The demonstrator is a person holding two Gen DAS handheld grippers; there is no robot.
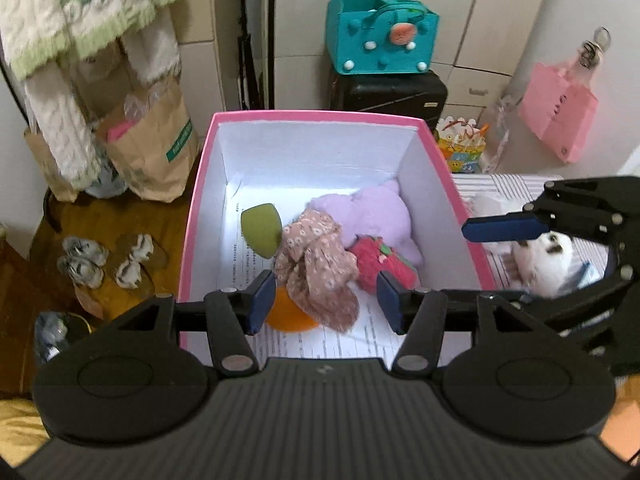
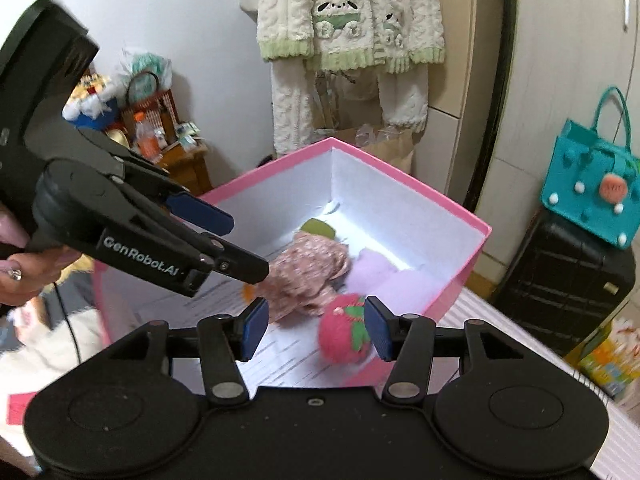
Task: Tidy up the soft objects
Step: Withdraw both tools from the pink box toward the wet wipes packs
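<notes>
Left wrist view shows the left gripper above the pink box, fingers spread and empty, with the floral cloth lying below and between them, already in the box beside the purple plush and strawberry. The white plush lies outside the box, just beyond the right gripper, well off to the side of the left fingers. Right gripper, also spread and empty, is nearer, so it likely takes the white plush next.
</notes>
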